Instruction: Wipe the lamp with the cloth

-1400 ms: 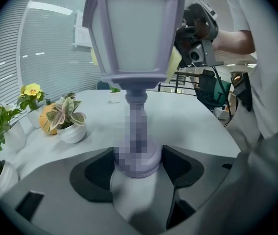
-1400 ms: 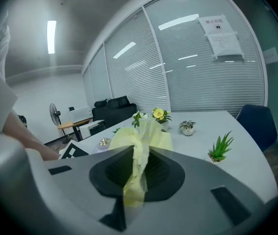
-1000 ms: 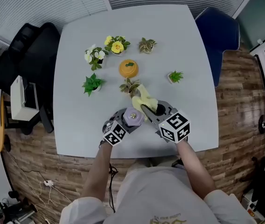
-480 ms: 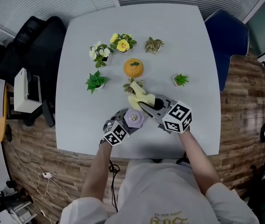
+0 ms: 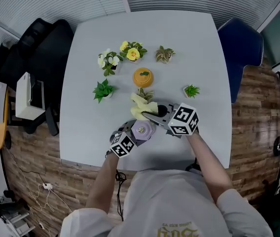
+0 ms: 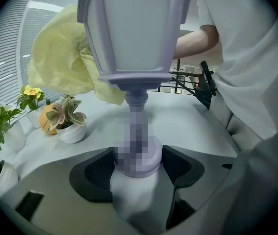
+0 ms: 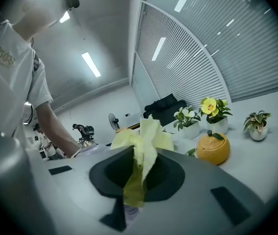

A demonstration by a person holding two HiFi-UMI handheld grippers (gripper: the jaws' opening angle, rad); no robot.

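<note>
Soft yellow cloth (image 5: 142, 106), glossy lamp (image 6: 134, 58)

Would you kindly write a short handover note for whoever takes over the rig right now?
Left gripper: shut on the base of the lamp, which stands upright near the front edge of the table.
Right gripper: shut on the yellow cloth, which lies against the far side of the lamp's head.
Done: both things gripped, cloth on lamp.
Left: wipe round the head and post; how much is already wiped does not show.

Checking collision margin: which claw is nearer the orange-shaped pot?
Right. The right claw, shut on the yellow cloth, sits just short of the orange-shaped pot; the left claw grips the lamp base farther back.
</note>
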